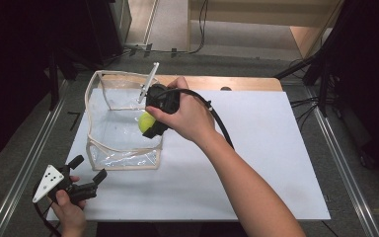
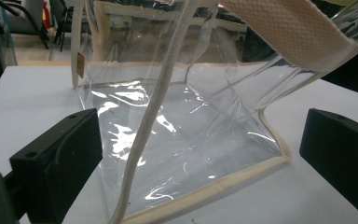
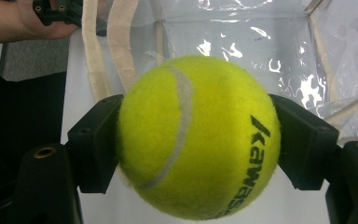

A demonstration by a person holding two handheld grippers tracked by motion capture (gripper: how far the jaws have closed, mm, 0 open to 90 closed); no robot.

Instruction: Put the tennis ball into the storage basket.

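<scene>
A yellow-green tennis ball (image 3: 198,137) with black lettering sits clamped between the two black jaws of my right gripper (image 1: 150,121). In the high view that ball (image 1: 146,121) hangs over the right edge of a clear plastic bag (image 1: 118,123) with cream trim, which lies open on the white table sheet. My left gripper (image 1: 86,170) rests near the sheet's front left corner, open and holding nothing. In the left gripper view its jaws frame the bag's (image 2: 177,130) near corner and a cream strap (image 2: 289,32).
The white sheet (image 1: 256,148) covers a wooden table with metal rails along both sides. A thick black cable (image 1: 219,123) trails from the right gripper across the forearm. Dark equipment stands at both sides, and bare sheet stretches to the right.
</scene>
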